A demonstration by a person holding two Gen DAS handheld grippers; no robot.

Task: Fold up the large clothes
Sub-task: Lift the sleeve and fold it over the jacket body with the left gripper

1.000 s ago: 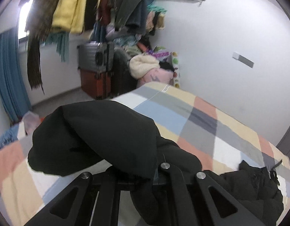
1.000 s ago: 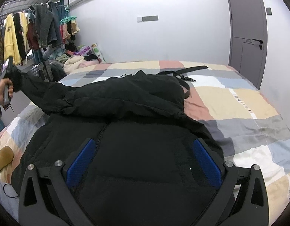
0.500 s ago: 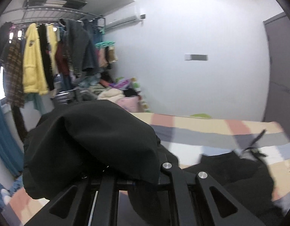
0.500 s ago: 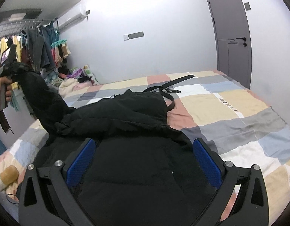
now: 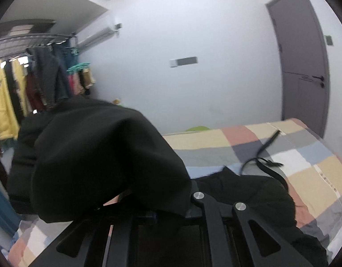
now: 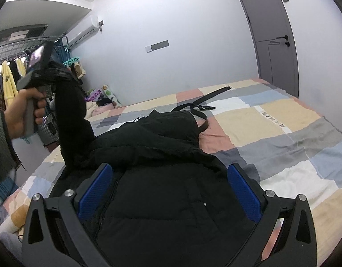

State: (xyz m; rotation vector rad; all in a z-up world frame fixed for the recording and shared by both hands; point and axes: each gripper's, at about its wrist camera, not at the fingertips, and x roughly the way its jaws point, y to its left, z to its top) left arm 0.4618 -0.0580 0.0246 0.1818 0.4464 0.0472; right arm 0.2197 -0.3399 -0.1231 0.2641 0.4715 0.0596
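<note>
Black padded fabric fills both views: the puffer jacket (image 6: 162, 178) lies spread on the patchwork bedspread (image 6: 282, 120), and we have one sleeve (image 6: 69, 120) lifted clear of it. A second ago that sleeve was stretched out low to the side; now our left claw (image 6: 59, 72) has swung it up and inward, so it hangs almost straight down from the claw over the jacket's shoulder. In the left wrist view the cuff (image 5: 104, 160) bunches over the claw and hides the fingertips; the jaws are nearly shut on the sleeve and just starting to ease apart, with the cloth between them. Our right claw (image 6: 171, 193) hovers wide open above the jacket's lower front, gripping nothing. We judge the sleeve fold is midway: the sleeve needs laying across the chest next, and an early release could drop it in a heap.
</note>
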